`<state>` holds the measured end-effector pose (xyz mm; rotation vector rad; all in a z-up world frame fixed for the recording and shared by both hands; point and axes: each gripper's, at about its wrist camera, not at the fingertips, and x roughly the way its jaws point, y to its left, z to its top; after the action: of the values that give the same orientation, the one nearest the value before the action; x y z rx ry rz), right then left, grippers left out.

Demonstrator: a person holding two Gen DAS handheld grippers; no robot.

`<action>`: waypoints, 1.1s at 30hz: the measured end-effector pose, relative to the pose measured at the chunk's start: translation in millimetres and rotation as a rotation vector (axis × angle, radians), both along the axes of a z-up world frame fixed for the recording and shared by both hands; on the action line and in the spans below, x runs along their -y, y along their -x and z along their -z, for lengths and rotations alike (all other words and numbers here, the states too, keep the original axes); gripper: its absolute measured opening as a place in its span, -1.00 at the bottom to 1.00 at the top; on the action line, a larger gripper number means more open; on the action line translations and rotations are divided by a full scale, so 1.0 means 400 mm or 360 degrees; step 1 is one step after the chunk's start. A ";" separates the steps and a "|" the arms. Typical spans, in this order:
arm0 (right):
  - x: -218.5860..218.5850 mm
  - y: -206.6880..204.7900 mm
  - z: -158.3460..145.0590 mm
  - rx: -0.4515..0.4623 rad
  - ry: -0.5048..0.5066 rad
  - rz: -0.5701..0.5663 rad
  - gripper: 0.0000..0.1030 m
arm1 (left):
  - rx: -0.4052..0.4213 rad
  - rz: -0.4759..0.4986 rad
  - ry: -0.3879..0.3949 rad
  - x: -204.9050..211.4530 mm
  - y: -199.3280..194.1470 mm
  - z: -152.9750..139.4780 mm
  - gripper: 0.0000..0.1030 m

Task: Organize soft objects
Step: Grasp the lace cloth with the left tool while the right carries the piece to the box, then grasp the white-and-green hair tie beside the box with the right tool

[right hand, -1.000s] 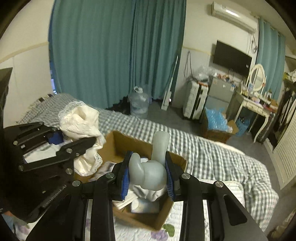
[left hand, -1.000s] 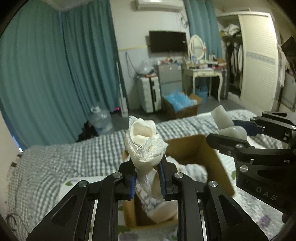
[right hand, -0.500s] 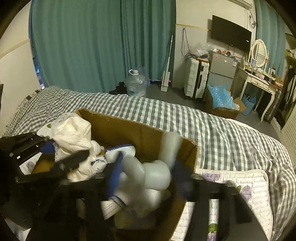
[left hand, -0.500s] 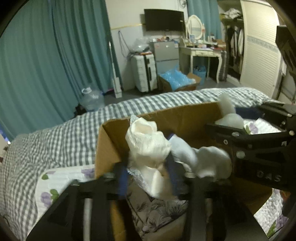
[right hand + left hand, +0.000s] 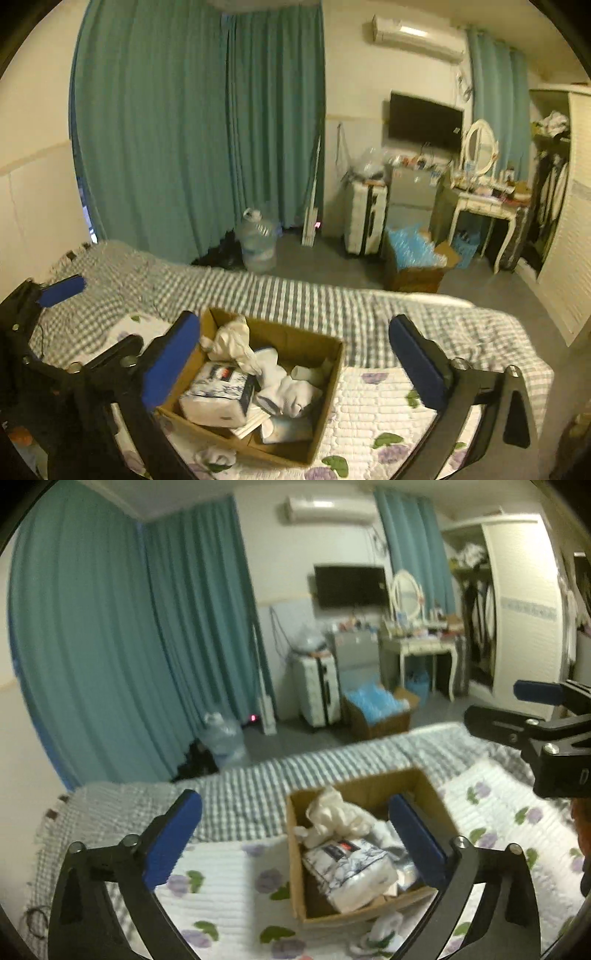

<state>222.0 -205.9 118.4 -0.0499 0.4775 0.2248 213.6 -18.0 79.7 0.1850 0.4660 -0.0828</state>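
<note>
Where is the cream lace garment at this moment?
The cream lace garment lies inside the cardboard box on the bed, at the box's far-left corner in the right wrist view, just behind the wrapped tissue pack.

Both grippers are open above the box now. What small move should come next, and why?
Probably lower the right gripper toward the white sock lying on the quilt just outside the cardboard box. Both grippers are open and empty, and that sock is not yet inside.
</note>
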 end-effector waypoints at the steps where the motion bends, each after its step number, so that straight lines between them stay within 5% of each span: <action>1: 0.003 0.036 -0.032 0.0032 -0.0006 0.0011 1.00 | 0.0024 0.0000 0.0009 -0.010 0.020 -0.021 1.00; 7: 0.003 0.198 -0.132 0.0149 -0.0001 0.0039 1.00 | 0.0148 -0.0037 0.0024 -0.057 0.170 -0.119 1.00; 13: -0.010 0.290 -0.100 0.0131 0.0008 0.0007 1.00 | 0.0147 -0.0030 0.0027 -0.091 0.254 -0.094 1.00; 22: -0.071 0.231 0.188 -0.0229 -0.0010 -0.0061 1.00 | -0.0007 -0.0112 0.0143 -0.143 0.248 0.102 1.00; 33: -0.163 0.098 0.501 -0.0605 0.0022 -0.0128 0.85 | -0.0278 -0.0190 0.0159 -0.168 0.111 0.331 1.00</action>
<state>182.7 -140.5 -81.9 -0.0399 0.8564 0.3117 169.0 49.2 -52.7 0.0519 0.6448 -0.0053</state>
